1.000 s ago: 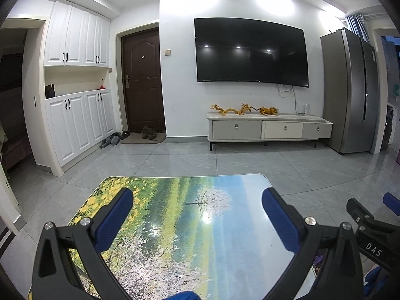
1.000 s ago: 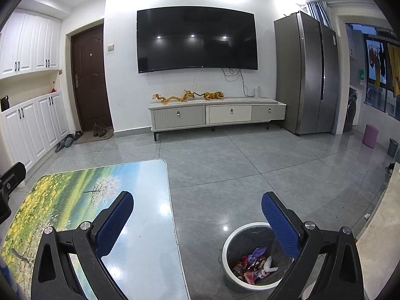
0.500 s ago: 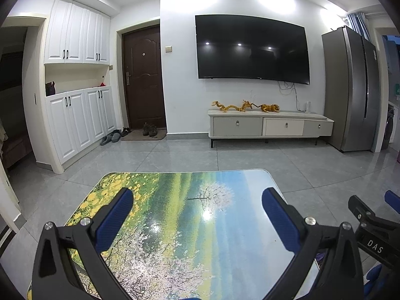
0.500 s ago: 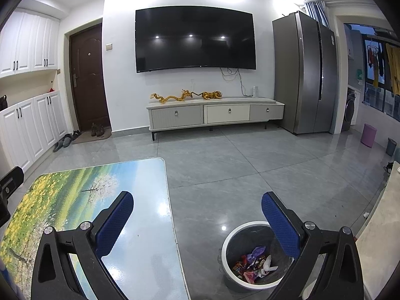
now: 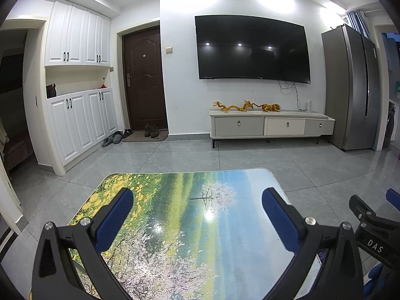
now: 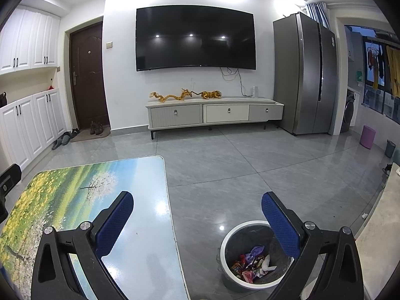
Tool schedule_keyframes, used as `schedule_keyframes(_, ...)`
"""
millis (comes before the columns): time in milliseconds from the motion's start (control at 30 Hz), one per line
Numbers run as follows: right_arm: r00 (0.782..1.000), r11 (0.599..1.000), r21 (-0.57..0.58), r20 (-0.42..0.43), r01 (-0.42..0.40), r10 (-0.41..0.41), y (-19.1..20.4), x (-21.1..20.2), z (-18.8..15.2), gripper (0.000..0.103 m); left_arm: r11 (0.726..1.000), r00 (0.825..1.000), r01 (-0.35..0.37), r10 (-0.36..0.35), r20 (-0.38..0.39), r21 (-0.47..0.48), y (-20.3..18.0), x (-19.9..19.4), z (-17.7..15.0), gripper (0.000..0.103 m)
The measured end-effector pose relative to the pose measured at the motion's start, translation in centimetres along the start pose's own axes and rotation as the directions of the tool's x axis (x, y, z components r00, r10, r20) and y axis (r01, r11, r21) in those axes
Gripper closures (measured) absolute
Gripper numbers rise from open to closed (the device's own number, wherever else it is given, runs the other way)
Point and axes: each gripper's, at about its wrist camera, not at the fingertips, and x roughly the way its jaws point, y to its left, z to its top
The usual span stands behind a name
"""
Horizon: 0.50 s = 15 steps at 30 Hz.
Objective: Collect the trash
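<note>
My left gripper (image 5: 197, 215) hangs over the table (image 5: 175, 237), fingers spread, holding nothing. My right gripper (image 6: 197, 215) — likewise agape — straddles the table's edge; the trash bin (image 6: 225, 247) (wrappers (image 6: 252, 262) inside) stands on the floor at five o'clock.

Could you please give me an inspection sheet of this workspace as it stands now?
Surface: table with landscape print, glossy, nothing on it.
Job's things: trash bin on the floor right of the table, wrappers inside.
Clutter: small white scrap on the floor.
Grippers: left gripper and right gripper open, empty.
Cables: wires dangling under the TV.
Surroundings: TV cabinet, fridge, door.
</note>
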Motion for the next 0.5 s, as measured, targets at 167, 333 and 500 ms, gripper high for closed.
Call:
schedule_keyframes(167, 1.000, 1.000, -0.001, 0.000, 0.001, -0.001, 0.04, 0.00, -0.10, 0.000, 1.000, 1.000, -0.004, 0.004, 0.006, -0.004, 0.15, -0.12, -0.01, 0.000)
schedule_keyframes(333, 1.000, 1.000, -0.003, 0.001, 0.000, 0.000, 0.05, -0.01, -0.12, 0.000, 1.000, 1.000, -0.009, 0.009, 0.008, -0.009, 0.34, -0.20, -0.02, 0.000)
schedule_keyframes(500, 1.000, 1.000, -0.003, 0.000, 0.000, 0.000, 0.10, -0.03, -0.15, 0.000, 1.000, 1.000, -0.012, 0.012, 0.004, -0.012, 0.28, -0.14, 0.03, 0.000)
